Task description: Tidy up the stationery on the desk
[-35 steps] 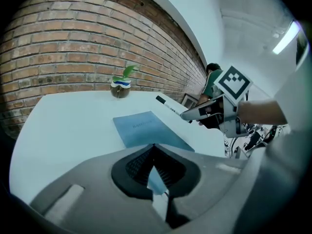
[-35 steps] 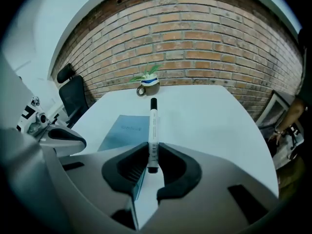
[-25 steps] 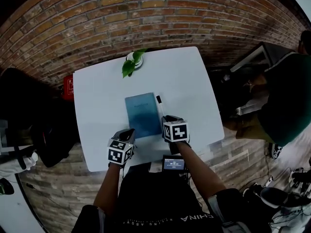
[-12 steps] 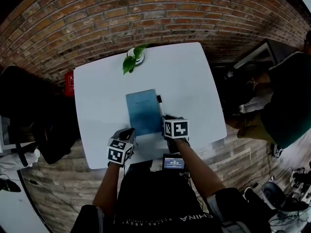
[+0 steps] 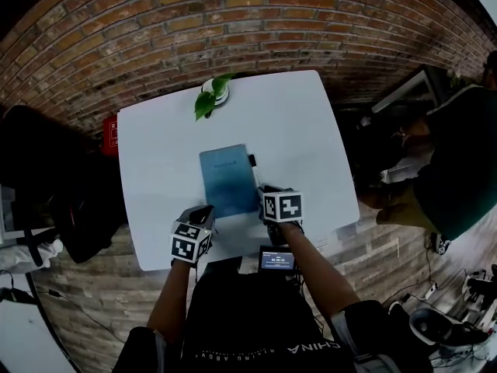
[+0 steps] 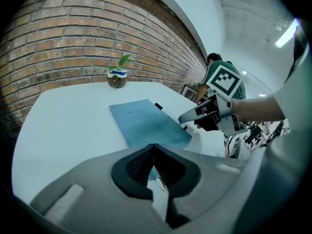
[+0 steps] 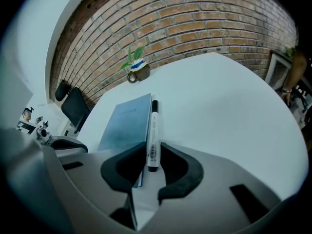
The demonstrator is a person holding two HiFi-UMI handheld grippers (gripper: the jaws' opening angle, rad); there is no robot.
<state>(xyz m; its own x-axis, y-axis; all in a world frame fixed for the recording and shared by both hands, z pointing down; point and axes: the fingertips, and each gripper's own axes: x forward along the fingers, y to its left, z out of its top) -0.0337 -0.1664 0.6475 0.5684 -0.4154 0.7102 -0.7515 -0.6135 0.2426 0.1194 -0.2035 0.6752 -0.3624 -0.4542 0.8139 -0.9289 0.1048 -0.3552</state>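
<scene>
On the white bench a blue notebook lies flat, a little nearer the near edge than the far one, its long sides running from near to far. A black-capped marker pen lies on the bench along the notebook's right edge, just beside the cover, with its cap toward the far edge. The right claw is tilted down over the pen's near end. Its jaws have just been opening and now stand a little apart, with the barrel's near end between them. The pads sit close on either side of the barrel but do not visibly press on it, and the pen appears to rest on the bench, not in a grip. The left claw is by the near edge, beside the notebook's near left corner. Its jaws are closed together with nothing held between them, and the notebook stretches away just beyond their tips. The two claws flank the near end of the notebook, the left at its left corner and the right at its right. A small potted plant stands at the middle of the far edge, well apart from the notebook and pen.
</scene>
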